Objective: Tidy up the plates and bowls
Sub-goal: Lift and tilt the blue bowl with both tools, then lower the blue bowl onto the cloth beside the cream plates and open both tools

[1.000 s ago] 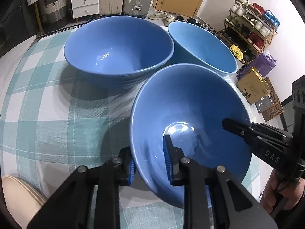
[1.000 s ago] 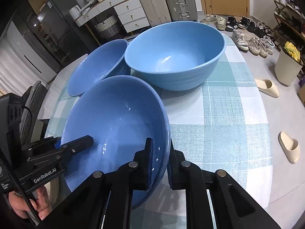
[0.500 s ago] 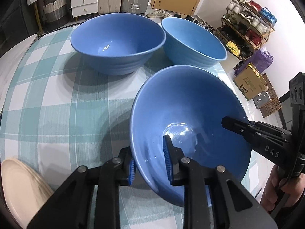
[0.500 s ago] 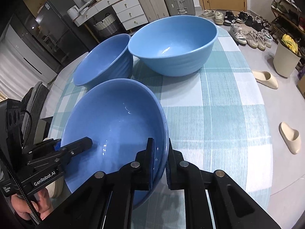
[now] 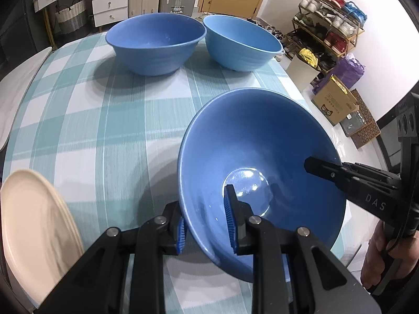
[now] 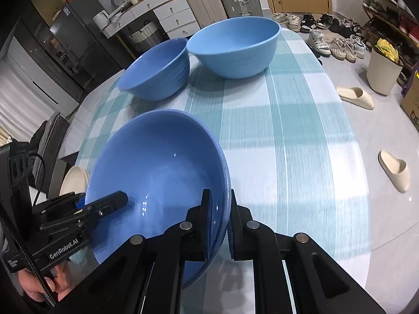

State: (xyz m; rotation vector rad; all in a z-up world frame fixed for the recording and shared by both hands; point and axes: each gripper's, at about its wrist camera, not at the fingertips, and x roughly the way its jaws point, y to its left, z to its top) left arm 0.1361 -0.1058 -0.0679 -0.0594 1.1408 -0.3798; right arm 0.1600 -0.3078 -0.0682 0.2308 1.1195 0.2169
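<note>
Left wrist view: the left gripper is seen clamped on the near rim of a blue bowl, one blue pad outside the wall and the other inside. The jaws are only narrowly apart, with the bowl's wall filling the gap. The bowl is tilted and is carried above the checked tablecloth. The opposite rim is gripped by the right gripper, which reaches in from the right of the left gripper, a hand being seen on its handle.

In the right wrist view the right gripper is nearly shut on the thin rim just ahead of it, one finger inside the bowl and one outside. The left gripper is seen to its left on the far rim.

Well ahead of both grippers two more bowls rest upright on the cloth: a darker blue bowl and a lighter blue bowl, set just beside each other; contact between their rims cannot be told. A cream plate lies to the lower left of the left gripper, at the table's edge.
</note>
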